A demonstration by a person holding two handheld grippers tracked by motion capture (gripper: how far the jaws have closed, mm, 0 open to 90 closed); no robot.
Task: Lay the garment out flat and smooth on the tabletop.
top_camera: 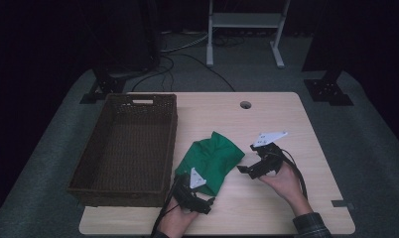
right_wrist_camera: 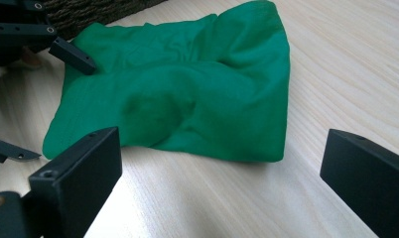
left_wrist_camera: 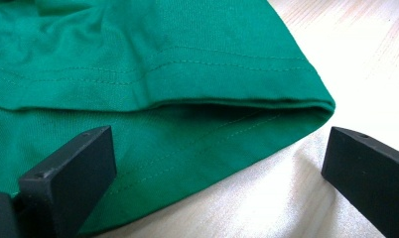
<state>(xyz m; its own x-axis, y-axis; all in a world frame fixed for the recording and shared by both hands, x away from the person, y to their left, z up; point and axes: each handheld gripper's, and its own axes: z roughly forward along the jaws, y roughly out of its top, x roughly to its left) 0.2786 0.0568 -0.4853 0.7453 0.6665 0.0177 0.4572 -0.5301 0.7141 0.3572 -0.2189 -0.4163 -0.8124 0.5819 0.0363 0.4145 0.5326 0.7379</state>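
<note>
A crumpled green cloth (top_camera: 212,156) lies in the middle of the light wooden table (top_camera: 282,116). At its near corner my left gripper (top_camera: 195,187) is open; in the left gripper view (left_wrist_camera: 217,173) one jaw hangs over the folded, stitched hem of the cloth (left_wrist_camera: 153,99) and the other over bare wood. My right gripper (top_camera: 246,159) is open just to the right of the cloth, nothing between its jaws. In the right gripper view (right_wrist_camera: 222,183) the cloth (right_wrist_camera: 187,94) lies ahead, with the left gripper's fingers (right_wrist_camera: 73,55) at its far left edge.
A dark brown wicker basket (top_camera: 171,134) stands along the table's left side, close to the cloth, with nothing visible inside. A cable hole (top_camera: 245,104) sits near the far edge. Bare wood stretches to the right. Stands and cables are on the floor behind.
</note>
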